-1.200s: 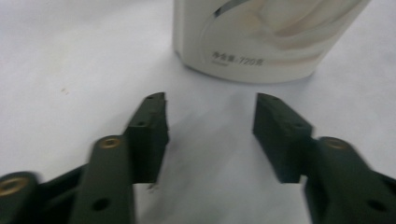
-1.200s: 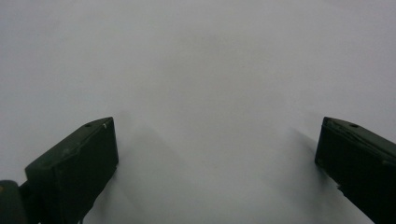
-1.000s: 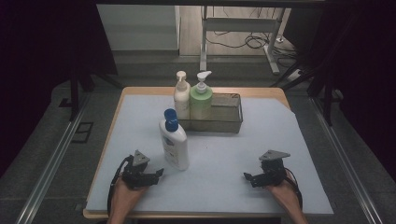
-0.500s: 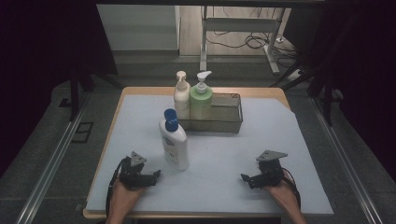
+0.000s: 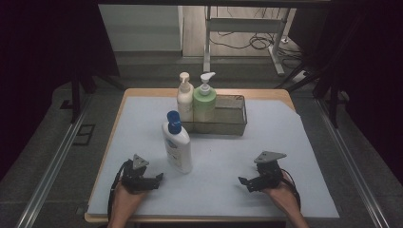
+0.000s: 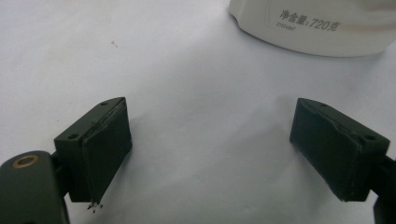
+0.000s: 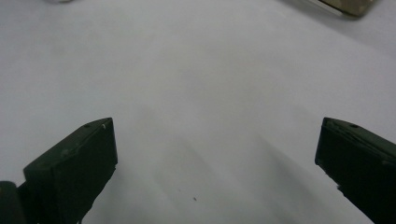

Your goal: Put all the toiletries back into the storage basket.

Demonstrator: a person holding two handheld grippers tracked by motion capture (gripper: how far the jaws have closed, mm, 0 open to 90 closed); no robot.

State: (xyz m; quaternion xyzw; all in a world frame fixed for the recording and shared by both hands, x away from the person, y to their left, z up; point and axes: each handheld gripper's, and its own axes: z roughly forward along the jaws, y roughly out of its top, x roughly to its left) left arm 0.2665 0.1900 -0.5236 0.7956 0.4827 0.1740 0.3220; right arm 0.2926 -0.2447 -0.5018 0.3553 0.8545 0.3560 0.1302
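— High view: where's the lotion bottle?
— Upright on the mat, just beside my left gripper, whose jaws have just spread wide, empty.
— Handling?
— Probably heavy, slick plastic; I'd clamp its body low.

Bottle cut off by top edge in left gripper view, base alone showing. Basket corner clipped in right gripper view.
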